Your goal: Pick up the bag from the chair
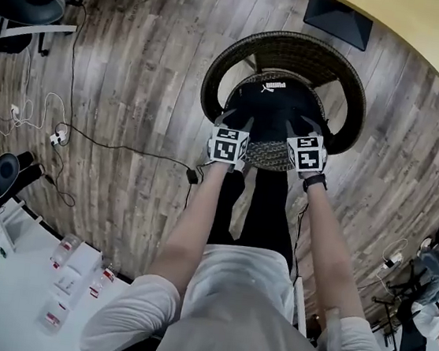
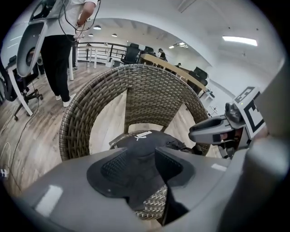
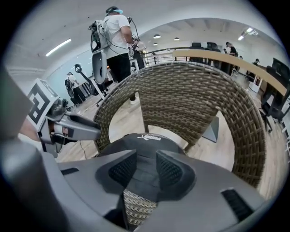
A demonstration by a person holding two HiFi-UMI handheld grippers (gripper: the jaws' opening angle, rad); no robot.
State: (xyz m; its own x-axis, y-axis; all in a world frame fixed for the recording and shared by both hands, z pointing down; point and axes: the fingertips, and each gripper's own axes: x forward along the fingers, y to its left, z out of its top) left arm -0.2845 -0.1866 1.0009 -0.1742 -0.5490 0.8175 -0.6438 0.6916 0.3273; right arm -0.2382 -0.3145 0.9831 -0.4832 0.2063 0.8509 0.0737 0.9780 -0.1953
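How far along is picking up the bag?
Only just started. Done: the left claw and the right claw are lined up at the near edge of the black bag, and both are open. In hand: neither claw is pinching it, and the bag lies on the wicker chair. Left to do: close on the bag and lift it off.

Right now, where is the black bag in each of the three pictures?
Head view: bag upper centre, on the wicker chair.
Left gripper view: bag centre, slightly low.
Right gripper view: bag centre, slightly low.
Shared landmark: the wicker chair, its backrest curving behind the bag.
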